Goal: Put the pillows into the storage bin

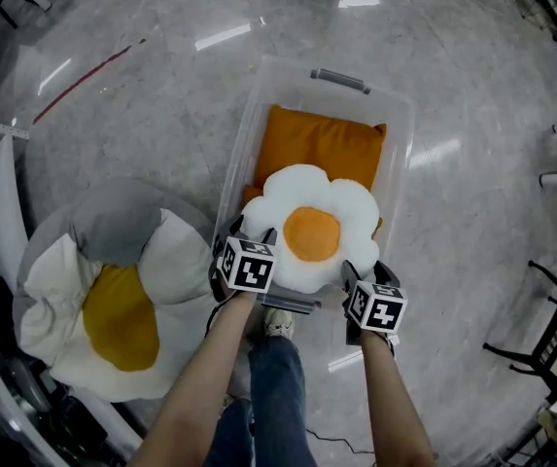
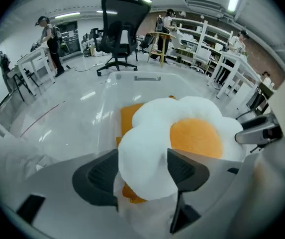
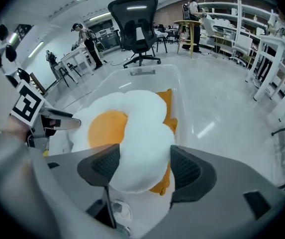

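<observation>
A white flower-shaped pillow with an orange centre [image 1: 309, 232] [image 2: 192, 133] [image 3: 127, 128] lies in the clear storage bin [image 1: 400, 134] [image 2: 137, 77] [image 3: 142, 72], on top of an orange pillow [image 1: 317, 144] [image 2: 130, 118] [image 3: 167, 101]. My left gripper [image 1: 252, 232] [image 2: 142, 171] stands at the pillow's near left lobe, and my right gripper [image 1: 367, 272] [image 3: 140, 171] at its near right lobe. Each has its jaws wide apart with a white lobe filling the gap between them. The pillow's weight rests on the orange pillow, not on the pads.
A big white and yellow cushion [image 1: 113, 300] with a grey one [image 1: 113, 222] lies left of the bin. The person's leg and shoe [image 1: 278, 324] are at the bin's near end. A black office chair [image 2: 122, 29] [image 3: 137, 24], desks and people stand beyond.
</observation>
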The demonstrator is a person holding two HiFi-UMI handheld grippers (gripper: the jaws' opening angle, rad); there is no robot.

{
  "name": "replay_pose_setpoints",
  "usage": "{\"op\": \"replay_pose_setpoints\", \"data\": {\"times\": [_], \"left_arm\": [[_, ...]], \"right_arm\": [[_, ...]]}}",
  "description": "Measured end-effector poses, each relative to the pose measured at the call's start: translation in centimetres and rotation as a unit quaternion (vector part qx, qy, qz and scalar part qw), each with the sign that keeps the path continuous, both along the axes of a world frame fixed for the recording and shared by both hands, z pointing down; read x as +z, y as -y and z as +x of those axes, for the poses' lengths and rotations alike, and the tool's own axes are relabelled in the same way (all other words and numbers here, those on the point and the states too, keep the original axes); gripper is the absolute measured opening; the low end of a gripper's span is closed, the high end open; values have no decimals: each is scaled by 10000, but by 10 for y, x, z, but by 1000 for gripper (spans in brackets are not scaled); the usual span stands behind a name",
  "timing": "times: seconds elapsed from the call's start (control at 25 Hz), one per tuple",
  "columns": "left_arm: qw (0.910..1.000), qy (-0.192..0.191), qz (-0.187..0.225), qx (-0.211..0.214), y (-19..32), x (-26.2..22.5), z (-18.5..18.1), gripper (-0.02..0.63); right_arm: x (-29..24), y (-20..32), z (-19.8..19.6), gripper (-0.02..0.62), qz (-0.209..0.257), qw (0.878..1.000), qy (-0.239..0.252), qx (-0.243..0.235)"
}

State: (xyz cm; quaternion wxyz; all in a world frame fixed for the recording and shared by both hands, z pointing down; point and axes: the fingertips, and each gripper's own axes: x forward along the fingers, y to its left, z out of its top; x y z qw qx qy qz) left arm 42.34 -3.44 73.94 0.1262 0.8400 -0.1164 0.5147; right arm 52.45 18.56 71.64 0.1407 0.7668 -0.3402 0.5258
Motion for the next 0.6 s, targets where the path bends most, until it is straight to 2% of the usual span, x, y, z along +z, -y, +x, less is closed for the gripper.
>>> {"op": "replay_pose_setpoints", "data": {"times": [0.04,0.12,0.16,0.28,0.44,0.6], "left_arm": [[9999,-83,-32,-121,3,-4,-1,316],[9994,-228,-136,-229,3,-12,-3,330],[9992,-285,-166,-241,2,-16,-5,333],[9986,-449,-121,-264,0,-28,-11,333],[9972,-668,-68,-339,0,-49,-17,331],[9935,-1070,44,-399,2,-85,-22,331]], "right_arm": [[-1,-3,1,322,-13,10000,-13,88],[-6,-10,4,393,34,9995,-32,327],[-9,-13,5,403,87,9990,-41,438],[-20,-17,3,414,303,9980,-130,540],[-42,-9,-4,414,641,9966,-355,373],[-71,6,-14,414,974,9935,-544,234]]}}
